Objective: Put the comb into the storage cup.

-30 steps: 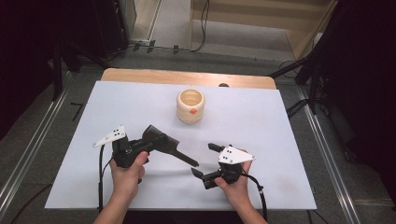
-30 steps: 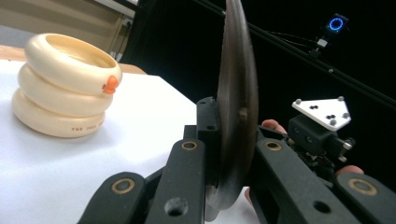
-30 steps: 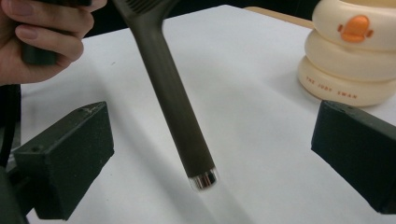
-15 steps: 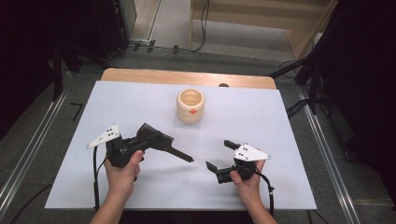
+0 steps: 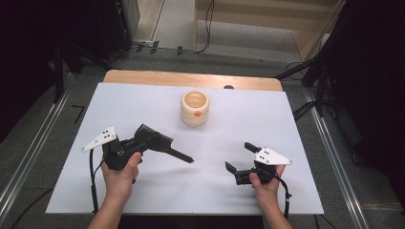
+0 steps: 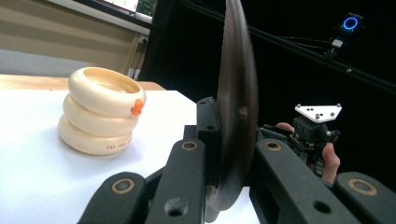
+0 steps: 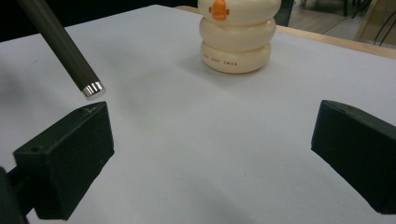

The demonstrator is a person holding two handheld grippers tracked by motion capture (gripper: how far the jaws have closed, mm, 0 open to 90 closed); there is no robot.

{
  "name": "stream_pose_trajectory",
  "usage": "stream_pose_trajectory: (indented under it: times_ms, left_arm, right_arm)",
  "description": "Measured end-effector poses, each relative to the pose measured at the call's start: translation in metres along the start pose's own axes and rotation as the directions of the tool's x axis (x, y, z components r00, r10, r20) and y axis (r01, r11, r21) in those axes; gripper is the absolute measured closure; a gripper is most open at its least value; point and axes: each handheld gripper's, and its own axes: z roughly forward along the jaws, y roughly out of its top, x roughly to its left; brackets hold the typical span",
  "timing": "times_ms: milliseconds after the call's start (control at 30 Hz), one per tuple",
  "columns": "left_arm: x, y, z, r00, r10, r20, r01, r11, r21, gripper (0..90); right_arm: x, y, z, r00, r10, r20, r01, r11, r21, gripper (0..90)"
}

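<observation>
On the left side of the white bench (image 5: 143,100), the person's left hand (image 5: 119,169) holds the left hand-held gripper (image 5: 143,140) just above the surface, its jaws clamped on a dark brown pan (image 5: 152,139). From the high view the pan's round body sits at the jaws and its slim handle (image 5: 180,155) runs out toward the middle of the bench, ending in a small metal tip. In the left gripper view the pan (image 6: 237,107) stands on edge, a thin dark disc pinched between the two black jaws.

Farther back, near the middle of the bench, stands a cream ringed pot (image 5: 195,108), three stacked rolls with a small orange knob on its front. It is upright, open at the top, and well apart from both tools.

To the right, the right hand (image 5: 265,183) holds the right hand-held gripper (image 5: 240,155) low over the bench, its jaws spread wide with nothing between them. In the right gripper view the handle tip (image 7: 92,88) hangs just above its left jaw, not touching it, and the pot (image 7: 236,35) stands beyond.
</observation>
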Motion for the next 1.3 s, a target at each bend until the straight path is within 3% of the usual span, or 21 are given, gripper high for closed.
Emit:
stream_pose_trajectory:
  times_ms: [733, 900, 1033, 1300]
  left_arm:
    - [0.005, 0.005, -0.009, 0.9992, 0.015, -0.036, -0.016, 0.9998, -0.009, 86.0]
    - [0.005, 0.007, -0.011, 0.9989, 0.017, -0.044, -0.018, 0.9997, -0.015, 86.0]
    - [0.004, 0.010, -0.011, 0.9986, 0.018, -0.049, -0.019, 0.9997, -0.018, 86.0]
    - [0.003, 0.017, -0.009, 0.9978, 0.034, -0.056, -0.035, 0.9991, -0.021, 86.0]
  right_arm:
    - [-0.032, -0.015, -0.047, 0.9945, 0.039, 0.097, -0.037, 0.999, -0.025, 0.0]
    - [-0.039, -0.019, -0.056, 0.9916, 0.050, 0.119, -0.047, 0.999, -0.026, 0.0]
    - [-0.044, -0.025, -0.062, 0.9887, 0.030, 0.147, -0.028, 1.000, -0.014, 0.0]
    - [-0.051, -0.031, -0.074, 0.9847, 0.049, 0.167, -0.044, 0.999, -0.033, 0.0]
